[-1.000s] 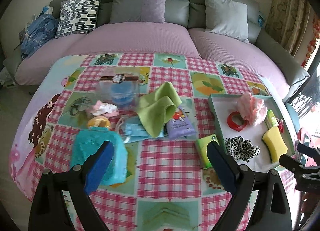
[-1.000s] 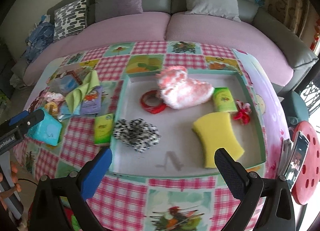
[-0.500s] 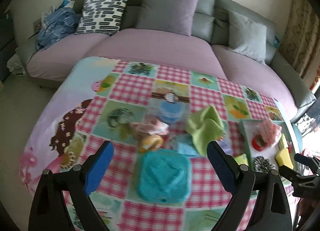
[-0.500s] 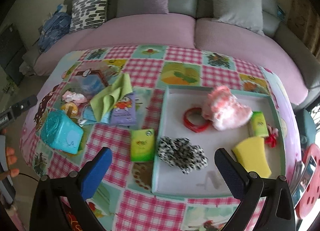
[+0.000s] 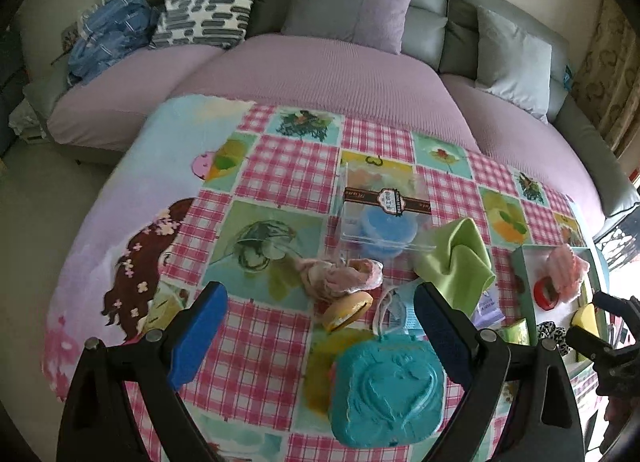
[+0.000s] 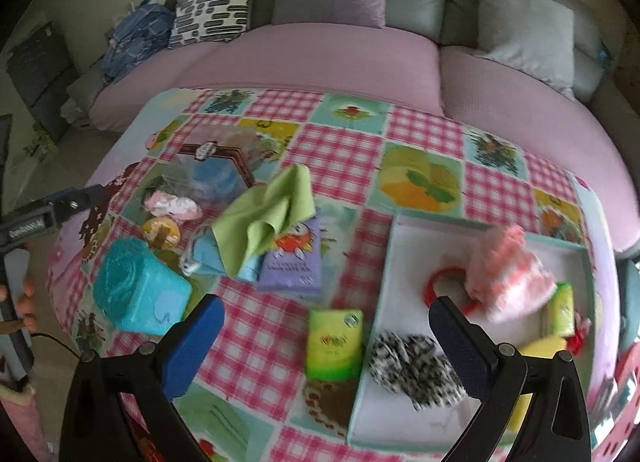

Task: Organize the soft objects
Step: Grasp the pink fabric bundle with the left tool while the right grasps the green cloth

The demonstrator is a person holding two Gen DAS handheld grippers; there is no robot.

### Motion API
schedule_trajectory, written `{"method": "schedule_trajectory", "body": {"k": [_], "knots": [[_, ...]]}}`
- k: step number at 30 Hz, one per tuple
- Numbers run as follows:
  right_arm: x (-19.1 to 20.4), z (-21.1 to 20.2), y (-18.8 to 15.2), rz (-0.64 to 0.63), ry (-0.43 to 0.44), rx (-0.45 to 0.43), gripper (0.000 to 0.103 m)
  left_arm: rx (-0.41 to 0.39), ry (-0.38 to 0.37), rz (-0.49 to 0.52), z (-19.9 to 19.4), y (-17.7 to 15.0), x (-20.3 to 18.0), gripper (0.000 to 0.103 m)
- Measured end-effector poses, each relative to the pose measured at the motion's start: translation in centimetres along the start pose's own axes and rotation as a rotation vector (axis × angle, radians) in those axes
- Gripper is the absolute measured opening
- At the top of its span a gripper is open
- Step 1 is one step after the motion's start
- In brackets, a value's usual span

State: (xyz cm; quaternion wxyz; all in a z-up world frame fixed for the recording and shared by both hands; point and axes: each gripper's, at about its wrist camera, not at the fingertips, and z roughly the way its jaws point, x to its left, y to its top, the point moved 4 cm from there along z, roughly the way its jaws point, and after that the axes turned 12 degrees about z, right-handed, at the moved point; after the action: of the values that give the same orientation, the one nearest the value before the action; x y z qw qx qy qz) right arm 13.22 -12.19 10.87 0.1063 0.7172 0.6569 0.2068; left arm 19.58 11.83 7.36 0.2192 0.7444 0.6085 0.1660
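Note:
My left gripper (image 5: 320, 336) is open and empty above the table's left part, over a teal wipes pack (image 5: 386, 390), a pink scrunchie (image 5: 340, 276) and a yellow bun-shaped toy (image 5: 346, 312). A green cloth (image 5: 460, 262) lies over blue masks. My right gripper (image 6: 330, 346) is open and empty above a green tissue pack (image 6: 334, 344), beside the white tray (image 6: 412, 258). The tray holds a pink fluffy item (image 6: 508, 270), a leopard scrunchie (image 6: 412, 370), a red ring (image 6: 444, 282), a yellow sponge (image 6: 540, 346) and a second green pack (image 6: 560, 314).
A clear plastic box (image 5: 384, 214) with a blue item stands mid-table. A purple packet (image 6: 294, 262) lies by the green cloth (image 6: 264, 222). The table has a checked picture cloth (image 5: 280, 170). A purple sofa (image 5: 320, 74) with cushions curves behind.
Both grippers have swung left over the table. The left view now centres on the teal pack and the pink scrunchie; the right view has moved from the tray toward the green tissue pack.

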Motion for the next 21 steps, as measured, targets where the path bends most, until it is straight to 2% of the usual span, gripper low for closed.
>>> {"method": "schedule_trajectory", "body": {"k": [9, 21], "knots": [[2.5, 4.9, 2.4, -0.037, 0.066, 0.047, 0.103, 0.055, -0.065, 0.016, 4.1, 0.9, 0.0, 0.094], [5.3, 10.8, 3.6, -0.125, 0.121, 0.086, 0.102, 0.113, -0.139, 0.043, 8.4, 0.9, 0.0, 0.094]]}}
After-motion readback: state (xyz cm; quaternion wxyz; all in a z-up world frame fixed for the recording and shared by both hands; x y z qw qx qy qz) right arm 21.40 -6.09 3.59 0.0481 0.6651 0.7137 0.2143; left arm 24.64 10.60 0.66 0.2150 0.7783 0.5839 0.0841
